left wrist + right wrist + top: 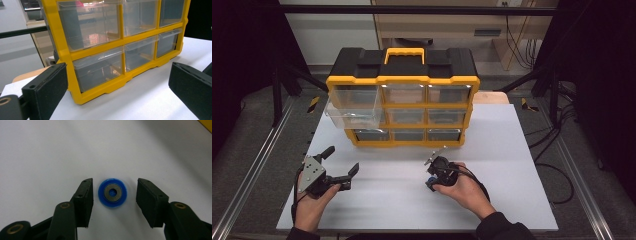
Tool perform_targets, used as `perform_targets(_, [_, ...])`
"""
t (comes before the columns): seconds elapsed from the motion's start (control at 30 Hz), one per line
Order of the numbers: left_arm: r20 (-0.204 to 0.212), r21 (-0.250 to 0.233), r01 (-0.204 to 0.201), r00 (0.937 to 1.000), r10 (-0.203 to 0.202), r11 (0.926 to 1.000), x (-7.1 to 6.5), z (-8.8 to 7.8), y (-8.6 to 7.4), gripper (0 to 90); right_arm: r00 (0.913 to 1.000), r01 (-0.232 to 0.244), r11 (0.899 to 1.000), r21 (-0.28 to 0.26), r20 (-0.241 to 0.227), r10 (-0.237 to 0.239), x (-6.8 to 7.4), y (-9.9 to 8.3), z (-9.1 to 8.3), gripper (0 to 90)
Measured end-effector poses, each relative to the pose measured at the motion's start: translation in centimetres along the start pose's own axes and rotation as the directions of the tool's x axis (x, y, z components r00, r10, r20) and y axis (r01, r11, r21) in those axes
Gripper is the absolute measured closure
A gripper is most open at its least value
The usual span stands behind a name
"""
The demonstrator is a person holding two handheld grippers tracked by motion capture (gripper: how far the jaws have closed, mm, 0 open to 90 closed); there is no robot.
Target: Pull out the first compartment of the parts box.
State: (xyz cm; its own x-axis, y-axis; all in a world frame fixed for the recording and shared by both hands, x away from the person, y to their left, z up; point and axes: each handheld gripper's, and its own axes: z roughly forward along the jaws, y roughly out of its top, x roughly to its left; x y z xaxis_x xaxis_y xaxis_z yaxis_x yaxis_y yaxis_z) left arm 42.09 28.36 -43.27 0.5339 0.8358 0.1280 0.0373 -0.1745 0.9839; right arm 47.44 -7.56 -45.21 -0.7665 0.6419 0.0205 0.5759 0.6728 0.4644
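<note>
Right hand-held gripper [113,202] pointed straight down at the white desk [512,200], jaws partly drawn in, standing either side of a small blue disc with a grey metal ring at its centre [112,192]. Narrow gaps of bare white visible between disc and each pad in the right gripper view; no contact, nothing clamped. Disc lying flat on the desk, squarely between the two pads, slightly nearer the left-hand one in that view. From above, same hand-held gripper [435,172] seen in the right hand [462,192], in front of the organiser's lower right drawers, a spot of blue [431,183] peeping out beneath it.

Left hand-held gripper [341,161] held low over the desk's near left part, well apart from the disc, jaws spread wide and empty, aimed towards the organiser. In the left gripper view, black pads [47,90] at the two bottom corners with open desk between them.

Yellow-and-black drawer organiser [402,75] standing at the back middle of the desk, three rows of three clear drawers, yellow carry handle on top. Middle-row left drawer [354,116] pulled forward out of the frame; the others flush.
</note>
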Motion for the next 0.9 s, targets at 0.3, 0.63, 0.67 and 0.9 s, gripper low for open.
perform_targets(0.3, [-0.001,-0.001,0.004,1.0,-0.004,1.0,0.02,0.02,-0.01,1.9,1.0,-0.007,1.0,0.014,-0.003,0.007,0.06,0.2,0.36,51.5])
perform_targets(0.63, [-0.001,-0.001,0.004,1.0,-0.004,1.0,0.06,0.0,-0.01,1.9,0.9997,-0.021,1.0,0.016,-0.009,0.021,0.01,0.13,0.45,54.8])
perform_targets(0.67, [-0.002,-0.001,0.004,1.0,-0.004,1.0,0.06,-0.01,-0.01,1.9,0.9997,-0.023,1.0,0.016,-0.009,0.023,0.0,0.13,0.44,55.2])
perform_targets(0.9, [-0.003,-0.001,0.003,1.0,-0.003,1.0,0.11,-0.04,0.0,1.9,0.9998,-0.017,1.0,0.018,-0.007,0.018,0.07,0.07,0.38,58.0])
